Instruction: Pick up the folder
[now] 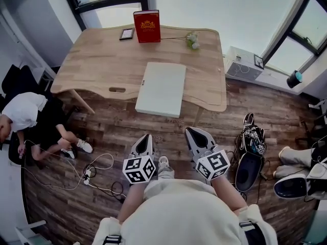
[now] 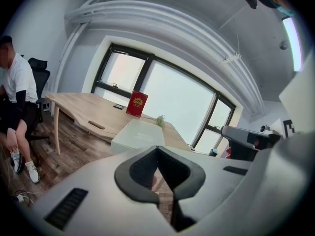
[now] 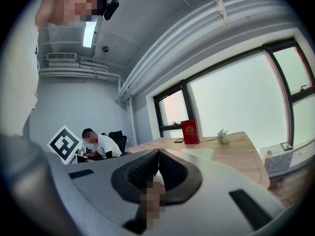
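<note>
A flat white folder [image 1: 161,88] lies on the wooden table [image 1: 97,60], its near end at the table's front edge. Both grippers hover over the floor short of the table, side by side and pointing at it. My left gripper [image 1: 144,137] is shut with nothing in it, and so is my right gripper [image 1: 191,131]. In the left gripper view the folder [image 2: 138,132] shows just beyond the shut left gripper [image 2: 157,149]. In the right gripper view the folder [image 3: 199,154] is a pale slab past the right gripper [image 3: 158,152].
A red book [image 1: 147,26] stands at the table's back edge, with a phone [image 1: 126,33] to its left and a small flower [image 1: 192,40] to its right. A person [image 1: 23,116] sits at the left. Cables [image 1: 94,172] and a bag [image 1: 250,160] lie on the floor.
</note>
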Available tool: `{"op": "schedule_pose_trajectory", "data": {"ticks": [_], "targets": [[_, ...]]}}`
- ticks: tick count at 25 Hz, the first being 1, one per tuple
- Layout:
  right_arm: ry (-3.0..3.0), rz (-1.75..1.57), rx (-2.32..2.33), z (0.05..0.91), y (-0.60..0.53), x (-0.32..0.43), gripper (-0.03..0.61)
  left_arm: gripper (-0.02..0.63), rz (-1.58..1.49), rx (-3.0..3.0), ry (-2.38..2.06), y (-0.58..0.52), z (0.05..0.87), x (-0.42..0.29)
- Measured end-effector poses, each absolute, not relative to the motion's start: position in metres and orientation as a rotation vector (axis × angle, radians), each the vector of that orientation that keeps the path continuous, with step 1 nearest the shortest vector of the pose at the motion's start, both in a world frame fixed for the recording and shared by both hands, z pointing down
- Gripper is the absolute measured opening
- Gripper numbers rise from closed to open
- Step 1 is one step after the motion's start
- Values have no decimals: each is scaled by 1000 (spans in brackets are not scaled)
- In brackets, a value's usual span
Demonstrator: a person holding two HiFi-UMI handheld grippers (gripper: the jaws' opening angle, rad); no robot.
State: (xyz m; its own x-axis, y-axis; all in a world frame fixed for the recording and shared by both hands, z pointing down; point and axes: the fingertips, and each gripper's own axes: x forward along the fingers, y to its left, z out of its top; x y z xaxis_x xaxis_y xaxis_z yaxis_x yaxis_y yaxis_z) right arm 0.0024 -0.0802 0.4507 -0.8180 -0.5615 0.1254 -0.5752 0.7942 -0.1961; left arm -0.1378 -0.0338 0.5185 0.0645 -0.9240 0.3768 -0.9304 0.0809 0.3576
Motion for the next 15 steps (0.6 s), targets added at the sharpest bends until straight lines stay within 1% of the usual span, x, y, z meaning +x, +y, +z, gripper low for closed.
{"op": "schedule_pose_trajectory", "data": {"ticks": [15], "targets": [[-2864, 317, 1058, 456, -131, -38, 20, 20, 44, 1878, -1761, -95, 530, -186]]}}
